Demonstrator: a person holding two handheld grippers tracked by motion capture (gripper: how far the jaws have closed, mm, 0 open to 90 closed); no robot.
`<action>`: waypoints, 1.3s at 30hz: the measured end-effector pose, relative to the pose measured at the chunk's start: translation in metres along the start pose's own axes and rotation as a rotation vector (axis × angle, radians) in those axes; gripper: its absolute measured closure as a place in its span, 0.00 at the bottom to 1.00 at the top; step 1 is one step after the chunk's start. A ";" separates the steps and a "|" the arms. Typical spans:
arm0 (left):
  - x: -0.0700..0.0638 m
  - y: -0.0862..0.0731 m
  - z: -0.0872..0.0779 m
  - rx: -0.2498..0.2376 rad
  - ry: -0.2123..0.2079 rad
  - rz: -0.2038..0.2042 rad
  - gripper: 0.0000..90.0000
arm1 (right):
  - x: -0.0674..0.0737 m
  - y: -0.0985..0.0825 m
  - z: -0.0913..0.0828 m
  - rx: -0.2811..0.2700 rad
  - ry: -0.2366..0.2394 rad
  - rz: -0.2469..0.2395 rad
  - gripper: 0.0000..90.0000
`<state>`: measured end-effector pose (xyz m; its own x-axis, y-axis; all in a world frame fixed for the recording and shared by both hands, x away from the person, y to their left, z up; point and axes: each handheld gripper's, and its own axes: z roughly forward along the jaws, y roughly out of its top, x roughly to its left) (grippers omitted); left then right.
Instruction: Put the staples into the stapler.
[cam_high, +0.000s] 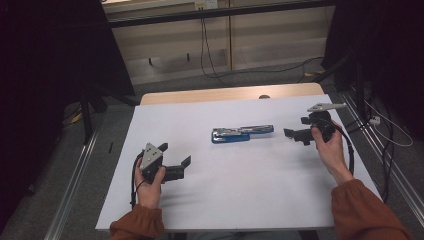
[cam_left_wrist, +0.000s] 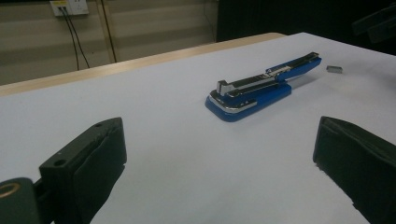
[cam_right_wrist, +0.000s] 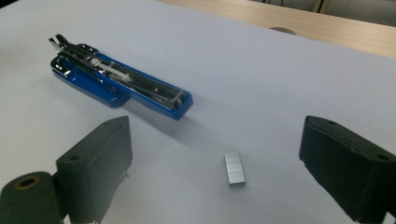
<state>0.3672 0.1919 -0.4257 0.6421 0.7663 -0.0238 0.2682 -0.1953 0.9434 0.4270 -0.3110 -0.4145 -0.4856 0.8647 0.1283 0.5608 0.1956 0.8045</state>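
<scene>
Count on table (cam_high: 200, 170): 1 white-topped table. 1 blue stapler (cam_high: 242, 133), lying opened out. 1 small strip of staples (cam_right_wrist: 234, 169), loose on the surface just beside the stapler. 2 handheld grippers: left gripper (cam_high: 176, 159) and right gripper (cam_high: 294, 135), each with 2 black jaws. 2 hands, one per gripper

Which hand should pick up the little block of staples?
Probably the right. The right gripper is open with the staple block lying between its fingers. The left gripper sits beyond the blue stapler, farther off.
</scene>
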 end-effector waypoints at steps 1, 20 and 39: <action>0.000 0.000 0.001 0.003 0.001 -0.002 0.03 | 0.000 0.000 0.001 0.007 0.000 0.001 0.13; -0.001 -0.002 0.009 0.006 -0.034 0.008 0.03 | -0.002 0.024 0.009 0.099 0.036 -0.110 0.12; -0.007 -0.003 0.012 0.022 -0.025 0.049 0.03 | -0.012 0.030 0.022 0.280 0.024 -0.168 0.31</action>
<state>0.3703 0.1803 -0.4326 0.6725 0.7399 0.0132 0.2521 -0.2459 0.9359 0.4640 -0.3051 -0.4050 -0.6005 0.7993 0.0231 0.6325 0.4572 0.6253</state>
